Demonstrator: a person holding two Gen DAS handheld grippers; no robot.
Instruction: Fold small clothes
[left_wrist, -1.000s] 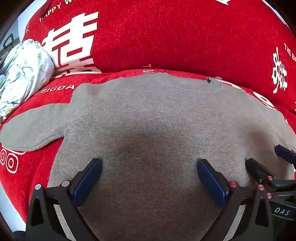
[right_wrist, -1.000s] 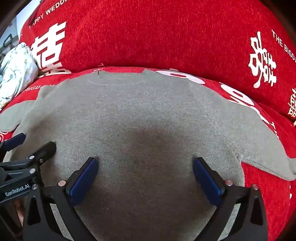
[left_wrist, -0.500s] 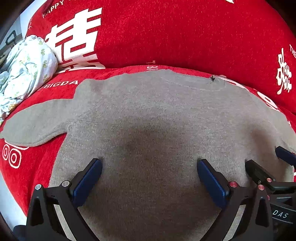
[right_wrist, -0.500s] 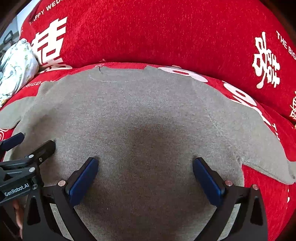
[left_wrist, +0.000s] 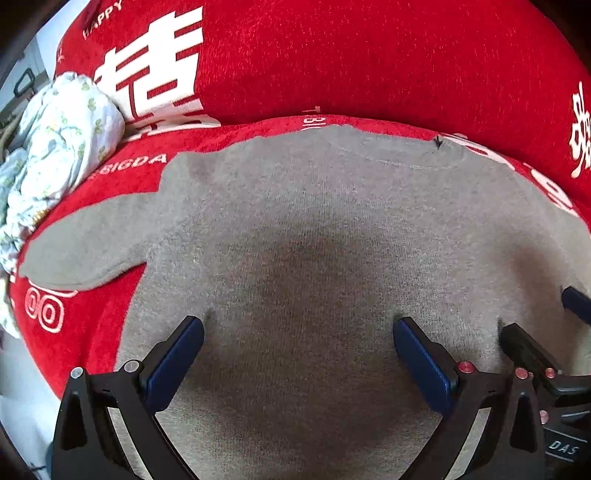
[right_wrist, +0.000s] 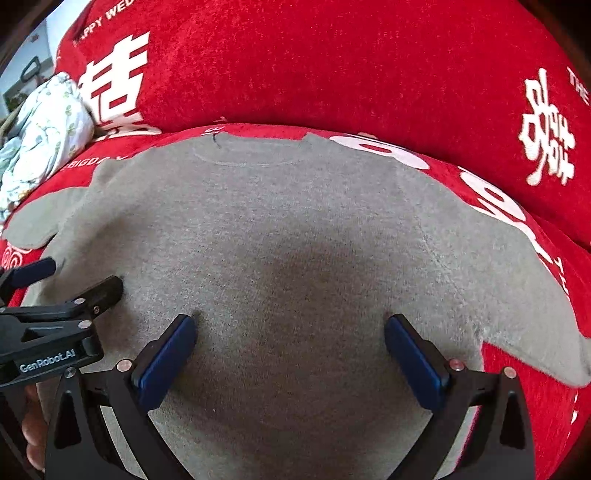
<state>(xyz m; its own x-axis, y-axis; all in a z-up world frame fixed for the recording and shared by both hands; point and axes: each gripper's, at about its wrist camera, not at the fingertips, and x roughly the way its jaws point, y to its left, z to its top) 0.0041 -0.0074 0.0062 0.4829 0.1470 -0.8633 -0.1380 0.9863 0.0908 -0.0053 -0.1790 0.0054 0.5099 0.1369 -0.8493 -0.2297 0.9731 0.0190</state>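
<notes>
A grey sweater (left_wrist: 314, 240) is lying flat, sleeves outspread, on a red sofa cover (left_wrist: 351, 66) printed with white characters. The left claw (left_wrist: 298, 350) and right claw (right_wrist: 290, 349) are both hovering spread wide over its lower body, side by side. A floral cloth bundle (left_wrist: 55, 147) is sitting at the left.

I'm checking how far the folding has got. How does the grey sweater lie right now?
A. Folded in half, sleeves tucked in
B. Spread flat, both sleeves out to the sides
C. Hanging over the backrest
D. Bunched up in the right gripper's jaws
B: the grey sweater lies flat on the red sofa cover, its left sleeve and right sleeve spread sideways, with both grippers' jaws open above it.
</notes>
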